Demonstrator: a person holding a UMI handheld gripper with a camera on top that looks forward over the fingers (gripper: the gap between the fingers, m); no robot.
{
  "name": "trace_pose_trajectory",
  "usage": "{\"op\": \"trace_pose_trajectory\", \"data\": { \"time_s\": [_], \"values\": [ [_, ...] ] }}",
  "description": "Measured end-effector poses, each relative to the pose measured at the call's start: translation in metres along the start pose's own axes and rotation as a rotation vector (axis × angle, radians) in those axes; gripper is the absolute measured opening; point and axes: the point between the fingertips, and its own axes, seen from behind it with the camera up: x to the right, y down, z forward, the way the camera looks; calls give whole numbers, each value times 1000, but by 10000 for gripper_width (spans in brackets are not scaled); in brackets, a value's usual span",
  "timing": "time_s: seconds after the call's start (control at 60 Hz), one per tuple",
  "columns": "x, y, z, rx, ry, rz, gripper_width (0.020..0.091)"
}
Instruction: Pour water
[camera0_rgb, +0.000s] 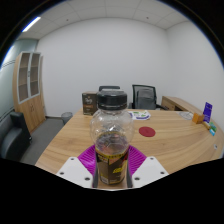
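- Hand-held gripper: both fingers, with their magenta pads, look pressed against the sides of the bottle, which they hold upright and apparently raised above the worktop.
- Worktop: long wooden surface running away beneath and beyond the fingers, carrying everything listed below.
- Cabinet: tall wooden unit with glazed doors, standing against the wall off to the left.
- Office chairs: dark-backed, drawn up at the far end of the worktop.
- Bottle: clear plastic, dark screw cap in place, between the fingers; it fills the middle of the view. Whether it holds water cannot be told.
- Dark box: stands beyond the bottle, to its left.
- Red disc: lies flat on the worktop, ahead and to the right; possibly a coaster or lid.
- Blue item: at the far right edge, too small to identify.
- Receiving vessel: none identifiable.
- Risks, as judged: the cap appears on, so tilting yields nothing until it is removed; smooth, rounded walls could slip or rotate in the pads when tipped; without a cup in place, water would spill onto the worktop.
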Motion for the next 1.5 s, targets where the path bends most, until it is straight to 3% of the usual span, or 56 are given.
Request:
{"op": "trace_pose_trajectory", "data": {
  "time_s": [0.133, 0.233, 0.567, 0.883, 1.067, 1.183, 1.4, 1.5],
  "values": [
    [18, -19, -4, 3, 55, -21, 383],
    [50, -58, -4, 13, 122, -90, 383],
    [145, -170, 60, 9, 423, -794, 384],
    [126, -207, 144, -19, 610, -1698, 383],
    [121, -193, 179, -85, 628, -2016, 381],
    [111, -190, 189, -65, 600, -2123, 381],
    [116, -185, 189, -62, 516, -1980, 387],
    [122, -190, 184, -30, 417, -1726, 388]
  ]
}}
